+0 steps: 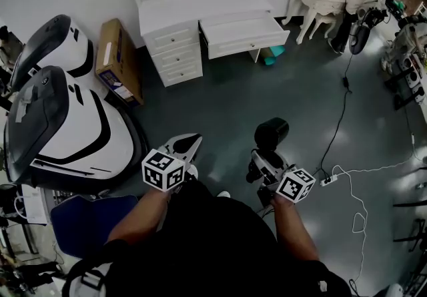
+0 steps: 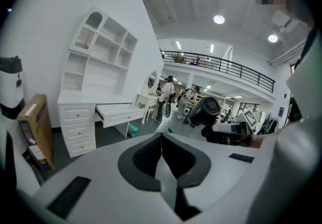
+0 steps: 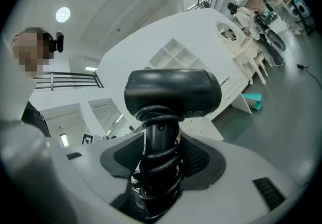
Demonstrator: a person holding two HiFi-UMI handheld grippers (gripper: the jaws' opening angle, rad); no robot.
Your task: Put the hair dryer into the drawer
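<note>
Open drawer (image 1: 248, 47) upper centre; right hand-held gripper (image 3: 161, 143) grasping hair dryer (image 3: 173, 92) handle; left hand-held gripper (image 2: 161, 137) clenched, empty.

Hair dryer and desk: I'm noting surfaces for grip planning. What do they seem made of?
Hair dryer: likely black plastic, matte with faint sheen; its coiled cord looks rubbery. Desk: probably white-painted wood or board, smooth satin, with panelled drawer fronts.

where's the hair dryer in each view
Head view: hair dryer low, just right of centre, over the dark floor.
Left gripper view: right of centre, beyond the jaws.
Right gripper view: centre, handle between the jaws.
Shared landmark: white desk.
</note>
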